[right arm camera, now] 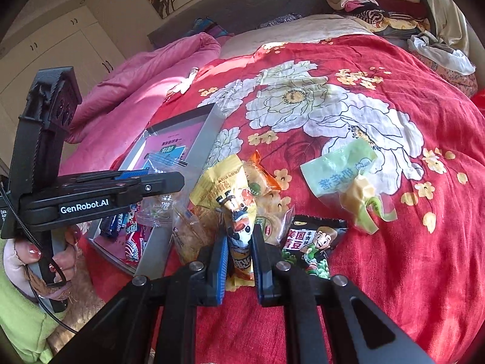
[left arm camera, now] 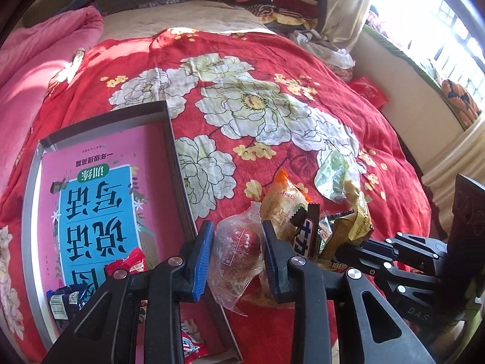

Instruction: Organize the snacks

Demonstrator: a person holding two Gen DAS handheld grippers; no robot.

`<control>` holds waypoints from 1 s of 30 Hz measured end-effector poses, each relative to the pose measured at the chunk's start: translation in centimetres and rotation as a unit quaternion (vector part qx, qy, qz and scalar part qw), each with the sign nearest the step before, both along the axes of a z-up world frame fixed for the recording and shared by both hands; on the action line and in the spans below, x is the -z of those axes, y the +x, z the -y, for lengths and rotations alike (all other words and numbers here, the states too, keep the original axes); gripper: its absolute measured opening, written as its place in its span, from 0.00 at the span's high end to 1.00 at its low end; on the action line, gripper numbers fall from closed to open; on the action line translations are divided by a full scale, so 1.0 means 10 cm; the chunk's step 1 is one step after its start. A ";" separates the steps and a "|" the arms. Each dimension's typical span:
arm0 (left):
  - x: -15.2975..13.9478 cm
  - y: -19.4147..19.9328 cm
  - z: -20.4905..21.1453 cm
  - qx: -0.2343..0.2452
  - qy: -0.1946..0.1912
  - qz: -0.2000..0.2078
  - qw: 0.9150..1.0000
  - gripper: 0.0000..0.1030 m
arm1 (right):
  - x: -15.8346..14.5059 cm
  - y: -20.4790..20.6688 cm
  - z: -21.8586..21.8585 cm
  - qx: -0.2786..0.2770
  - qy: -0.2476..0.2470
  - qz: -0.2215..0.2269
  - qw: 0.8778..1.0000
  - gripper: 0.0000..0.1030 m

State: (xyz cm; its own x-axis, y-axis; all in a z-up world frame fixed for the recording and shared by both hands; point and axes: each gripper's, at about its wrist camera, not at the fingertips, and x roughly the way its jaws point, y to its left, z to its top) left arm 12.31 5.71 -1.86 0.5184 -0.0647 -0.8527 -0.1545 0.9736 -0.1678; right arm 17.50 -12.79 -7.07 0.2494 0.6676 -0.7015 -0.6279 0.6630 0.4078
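Left gripper (left arm camera: 238, 257): jaws are being held clamped on a clear snack bag (left arm camera: 235, 254) with a red item inside.
Right gripper (right arm camera: 240, 261): jaws are being held clamped on a cartoon-cow snack packet (right arm camera: 239, 236).
Snack pile (right arm camera: 260, 194): is lying on the red floral bed cover (right arm camera: 394, 257).
Grey tray (left arm camera: 178, 163): is lying at nine o'clock of the pile, with several snacks inside.

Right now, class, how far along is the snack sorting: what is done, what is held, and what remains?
Done: a few wrapped snacks already lie in the grey box. In hand: the left tongs are shut on a clear packet with something red inside; the right tongs are shut on a yellow cartoon packet. Left: the green pea packet, the pale green packet and others remain on the red bedspread.
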 end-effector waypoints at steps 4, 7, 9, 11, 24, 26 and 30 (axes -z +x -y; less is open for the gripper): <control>-0.12 -0.10 -0.05 -0.008 -0.008 0.016 1.000 0.68 | -0.05 0.00 0.04 0.005 0.011 0.006 1.000 0.85; -0.20 -0.16 -0.11 -0.014 -0.008 0.025 1.000 0.68 | -0.09 -0.01 0.06 0.008 0.018 0.012 1.000 0.86; -0.25 -0.21 -0.16 -0.021 -0.011 0.030 0.999 0.68 | -0.13 -0.02 0.08 0.009 0.026 0.018 0.999 0.85; -0.30 -0.26 -0.20 -0.024 -0.015 0.036 0.999 0.68 | -0.18 -0.04 0.10 0.009 0.035 0.024 0.999 0.85; -0.56 -0.52 -0.43 -0.052 -0.020 0.069 0.996 0.68 | -0.48 -0.22 0.15 -0.006 0.082 0.076 0.994 0.85; -0.60 -0.56 -0.49 -0.058 -0.019 0.072 0.995 0.68 | -0.53 -0.26 0.14 -0.010 0.087 0.084 0.993 0.85; -0.65 -0.65 -0.61 -0.073 -0.020 0.079 0.994 0.68 | -0.56 -0.30 0.10 -0.018 0.091 0.086 0.992 0.85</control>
